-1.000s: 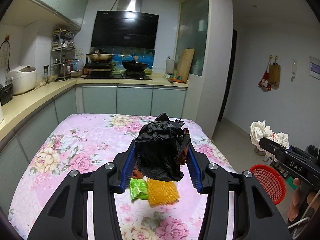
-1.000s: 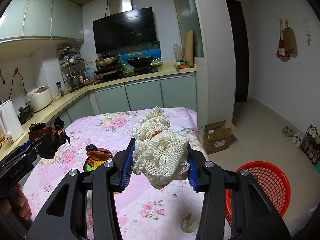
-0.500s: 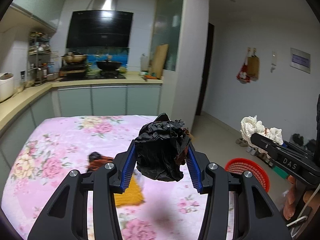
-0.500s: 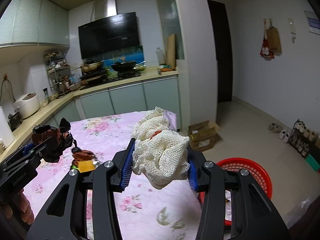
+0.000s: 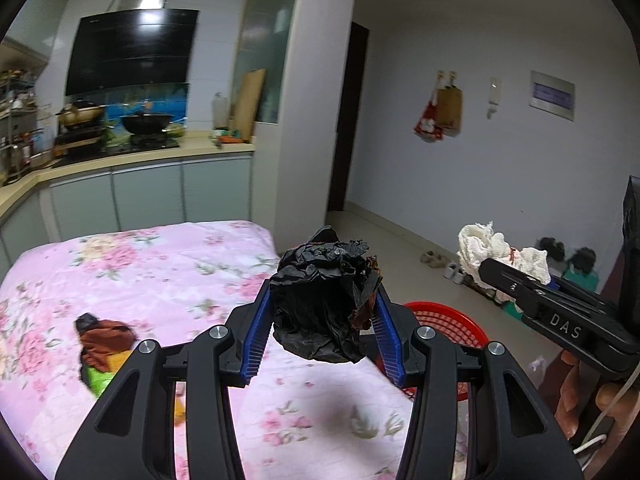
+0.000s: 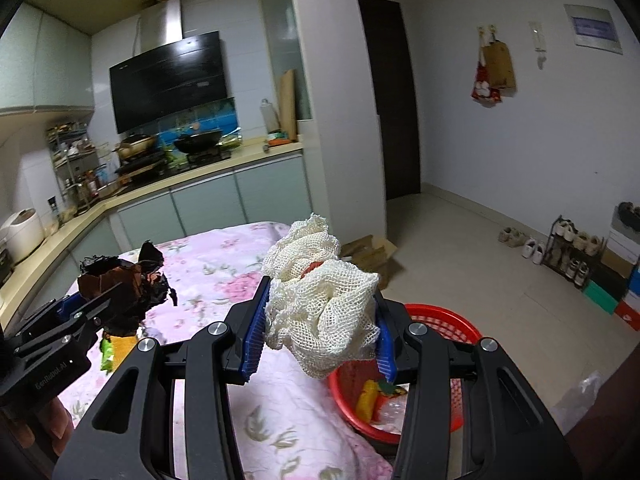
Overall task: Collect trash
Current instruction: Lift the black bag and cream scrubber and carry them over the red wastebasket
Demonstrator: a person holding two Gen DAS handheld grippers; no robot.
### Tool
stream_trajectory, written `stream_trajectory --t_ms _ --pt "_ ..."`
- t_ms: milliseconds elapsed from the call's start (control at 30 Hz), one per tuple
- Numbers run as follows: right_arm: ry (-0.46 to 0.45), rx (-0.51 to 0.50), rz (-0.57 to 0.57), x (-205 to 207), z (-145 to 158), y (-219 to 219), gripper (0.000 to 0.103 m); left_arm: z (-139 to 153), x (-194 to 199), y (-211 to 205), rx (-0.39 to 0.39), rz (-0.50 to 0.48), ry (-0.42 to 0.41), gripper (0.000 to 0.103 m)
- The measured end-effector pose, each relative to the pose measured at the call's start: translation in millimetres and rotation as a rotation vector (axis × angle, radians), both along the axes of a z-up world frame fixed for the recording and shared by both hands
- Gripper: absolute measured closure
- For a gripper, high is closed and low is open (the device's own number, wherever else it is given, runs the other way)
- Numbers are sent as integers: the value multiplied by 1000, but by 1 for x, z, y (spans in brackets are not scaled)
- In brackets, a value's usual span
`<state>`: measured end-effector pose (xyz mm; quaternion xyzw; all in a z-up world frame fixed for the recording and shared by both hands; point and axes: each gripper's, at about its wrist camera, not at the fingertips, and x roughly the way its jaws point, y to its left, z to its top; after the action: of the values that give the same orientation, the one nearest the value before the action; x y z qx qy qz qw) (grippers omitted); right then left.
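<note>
My left gripper [image 5: 320, 320] is shut on a crumpled black plastic wad [image 5: 320, 300] with a brown scrap at its side, held above the right edge of the pink floral table [image 5: 160, 272]. My right gripper [image 6: 320, 320] is shut on a bunched white mesh net [image 6: 324, 300], out past the table edge above the red basket [image 6: 440, 320]. The red basket [image 5: 448, 324] stands on the floor beside the table and holds yellow and other wrappers [image 6: 366, 398]. The left gripper [image 6: 120, 300] appears at the left of the right wrist view, the right gripper [image 5: 516, 276] at the right of the left wrist view.
A small pile of brown, green and yellow trash [image 5: 102, 344] lies on the table's left part. Kitchen counter and stove [image 5: 120, 144] run behind. Flattened cardboard [image 6: 372, 252] lies on the floor by the pillar. A shoe rack [image 6: 572, 252] lines the right wall.
Both grippers swung to the right with their loads, from over the table toward its right edge. The red basket has come closer and more centred in both views.
</note>
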<state>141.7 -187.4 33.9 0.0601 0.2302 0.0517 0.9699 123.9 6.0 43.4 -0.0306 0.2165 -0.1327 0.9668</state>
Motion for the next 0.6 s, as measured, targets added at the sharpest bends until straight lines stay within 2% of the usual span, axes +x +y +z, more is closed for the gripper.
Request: stream_trajectory --t_ms 267,600 --pt "34 11 -72 2 -13 -27 59 -14 20 -36 13 -90 43 58" --pt "112 32 -142 14 -37 -59 59 -50 54 -76 12 -203 171 58"
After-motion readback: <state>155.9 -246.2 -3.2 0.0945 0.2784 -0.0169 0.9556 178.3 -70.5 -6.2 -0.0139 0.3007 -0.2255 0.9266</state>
